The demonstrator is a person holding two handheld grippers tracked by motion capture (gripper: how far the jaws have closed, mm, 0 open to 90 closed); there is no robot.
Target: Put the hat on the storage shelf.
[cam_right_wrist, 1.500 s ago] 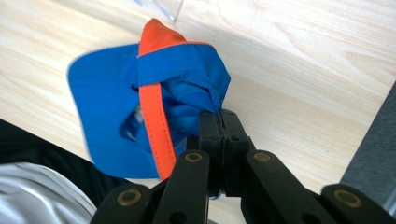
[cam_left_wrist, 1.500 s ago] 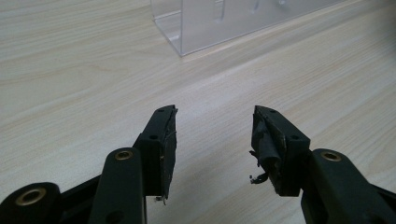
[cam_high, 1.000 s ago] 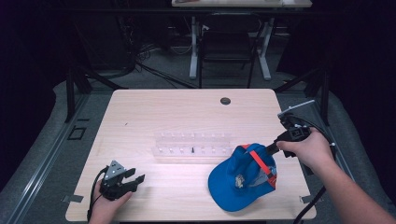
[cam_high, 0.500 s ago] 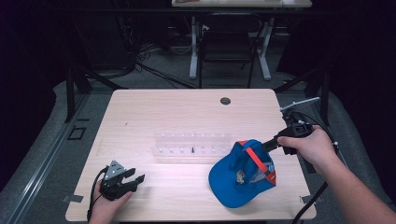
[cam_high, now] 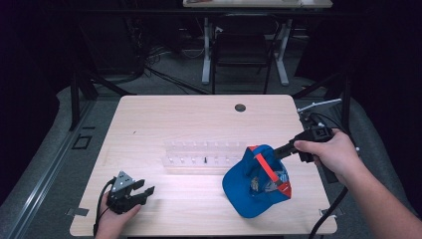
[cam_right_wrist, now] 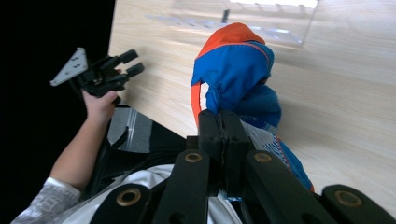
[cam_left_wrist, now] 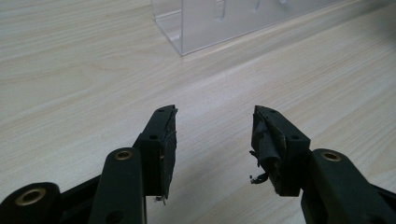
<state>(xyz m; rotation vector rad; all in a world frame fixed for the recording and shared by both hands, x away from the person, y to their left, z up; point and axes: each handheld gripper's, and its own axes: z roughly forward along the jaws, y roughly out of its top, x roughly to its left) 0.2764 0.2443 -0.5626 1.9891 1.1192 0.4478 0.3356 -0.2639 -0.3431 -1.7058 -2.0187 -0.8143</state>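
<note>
A blue cap [cam_high: 251,191] with orange trim hangs tilted at the table's front right, its lower edge near the wood. My right gripper [cam_high: 276,152] is shut on the cap's upper rear edge. In the right gripper view the closed jaws [cam_right_wrist: 223,127] pinch the fabric, and the cap [cam_right_wrist: 238,70] droops beyond them. My left gripper [cam_high: 146,192] rests at the front left corner, held by a hand. Its jaws [cam_left_wrist: 215,135] stand open with nothing but bare wood between them. It also appears far off in the right gripper view [cam_right_wrist: 122,65].
A clear plastic rack [cam_high: 204,154] with small pegs lies across the middle of the wooden table [cam_high: 174,119], just left of the cap. A dark round grommet [cam_high: 240,107] sits near the far edge. Desk legs and cables stand on the floor beyond.
My right gripper has risen a little with the cap, which now tips up more steeply. The left gripper has not moved.
</note>
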